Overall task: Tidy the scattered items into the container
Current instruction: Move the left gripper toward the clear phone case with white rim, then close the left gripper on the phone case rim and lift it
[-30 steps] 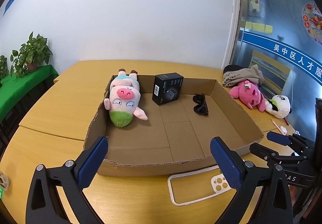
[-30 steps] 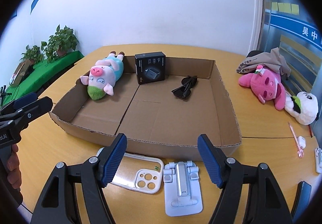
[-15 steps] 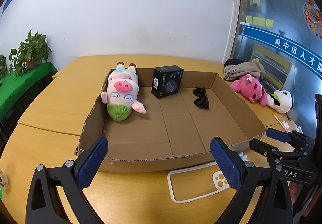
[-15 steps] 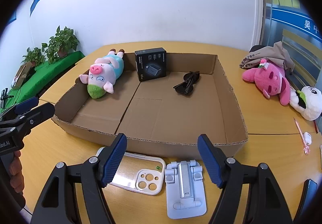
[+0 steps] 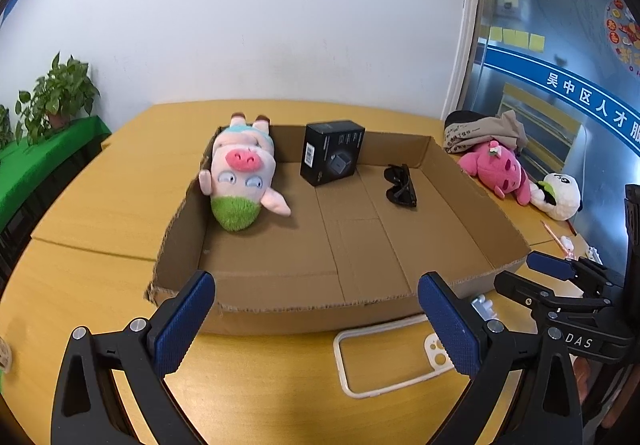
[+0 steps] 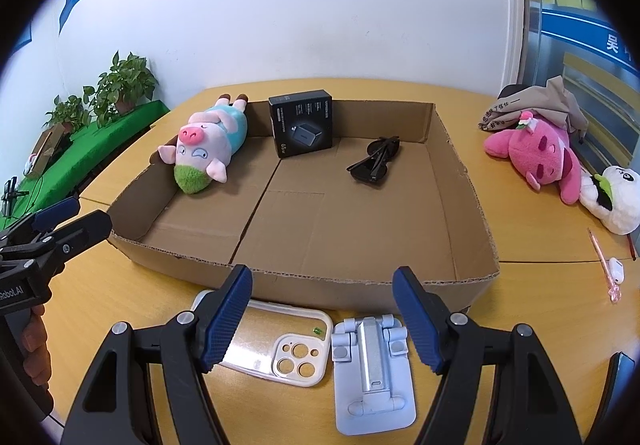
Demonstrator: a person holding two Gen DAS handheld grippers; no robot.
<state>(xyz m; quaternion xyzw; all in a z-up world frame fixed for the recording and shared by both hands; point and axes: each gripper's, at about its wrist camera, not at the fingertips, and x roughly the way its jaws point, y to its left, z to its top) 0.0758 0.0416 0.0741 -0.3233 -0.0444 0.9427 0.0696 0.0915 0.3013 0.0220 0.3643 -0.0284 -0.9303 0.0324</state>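
Phone stand (image 6: 372, 369): pale blue-grey, folded flat on the table, in the lower centre of the right wrist view. It lies directly below the right gripper (image 6: 322, 319), between its two spread blue pads, and nothing is held between them. Its long axis runs bottom-to-top in that frame, roughly in line with the fingers, so the pads would meet its two long sides. Judgement: this is the nearer pick for the right hand.

Phone case (image 6: 276, 345): cream, flat, just left of the stand and touching or nearly touching it; partly under the left pad in the right wrist view. In the left wrist view the case (image 5: 380, 361) sits at lower right, under and past the right-hand pad of the left gripper (image 5: 316, 319), whose jaws also stand released and empty.

Cardboard box (image 6: 360, 279): near wall just above both items in frame. Inside it are a pig plush (image 6: 208, 145), a black carton (image 6: 302, 129) and sunglasses (image 6: 374, 163).

Judgement: right hand nearer the stand, left hand nearer the case.
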